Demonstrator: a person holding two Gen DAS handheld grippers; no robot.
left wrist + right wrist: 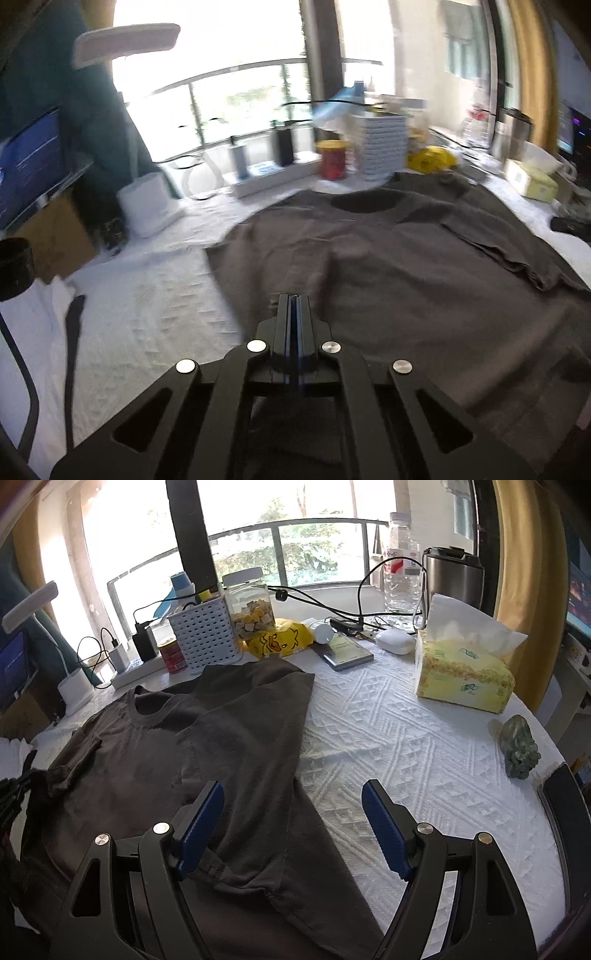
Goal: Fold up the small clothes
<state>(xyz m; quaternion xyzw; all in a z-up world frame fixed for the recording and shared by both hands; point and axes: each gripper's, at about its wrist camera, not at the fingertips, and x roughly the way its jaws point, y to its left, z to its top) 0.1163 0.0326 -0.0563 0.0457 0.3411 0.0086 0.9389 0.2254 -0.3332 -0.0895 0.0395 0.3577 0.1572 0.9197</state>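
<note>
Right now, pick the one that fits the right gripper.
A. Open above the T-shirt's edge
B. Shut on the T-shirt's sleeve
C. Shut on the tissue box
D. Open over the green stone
A: the right gripper has its blue pads spread wide with nothing between them, hanging over the edge of the dark T-shirt and the white tablecloth.

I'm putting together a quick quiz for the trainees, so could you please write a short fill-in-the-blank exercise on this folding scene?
1. The garment spread on the white tablecloth is a dark ____.
2. The left gripper has its jaws ____.
3. The right gripper has its jaws ____.
4. The yellow box on the right side of the table holds ____.

Missing words: T-shirt; shut; open; tissues
</note>
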